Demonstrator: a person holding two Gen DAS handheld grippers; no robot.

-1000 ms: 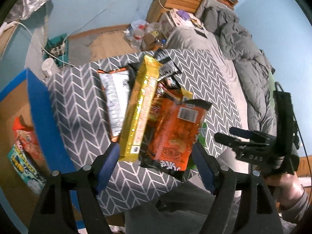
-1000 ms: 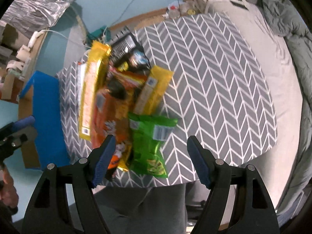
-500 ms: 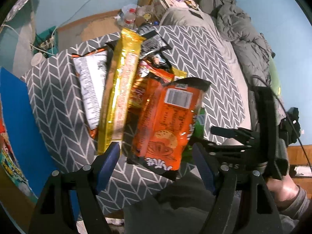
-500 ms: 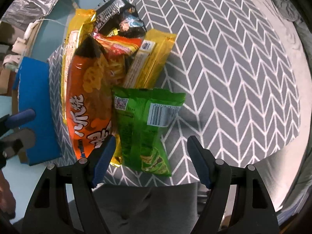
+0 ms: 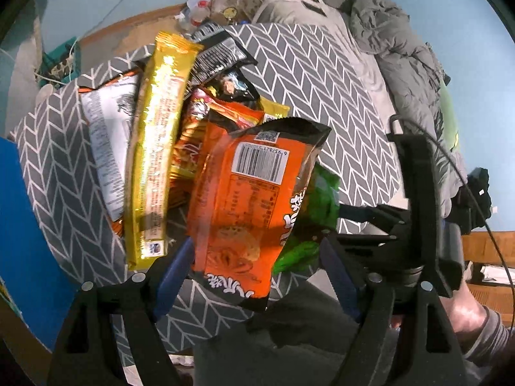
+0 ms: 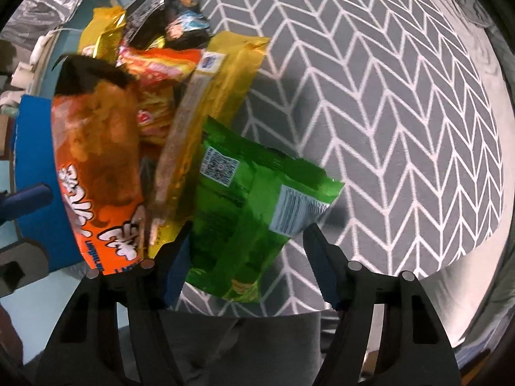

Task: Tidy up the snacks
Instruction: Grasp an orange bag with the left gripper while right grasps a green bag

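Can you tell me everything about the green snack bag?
The green bag is a shiny, crinkly plastic packet with a white barcode label and a small square code on its back. It lies tilted at the near edge of the chevron table, partly tucked under the orange bag and beside a long yellow pack. The right gripper straddles it, jaws closing, pads not yet pressing.
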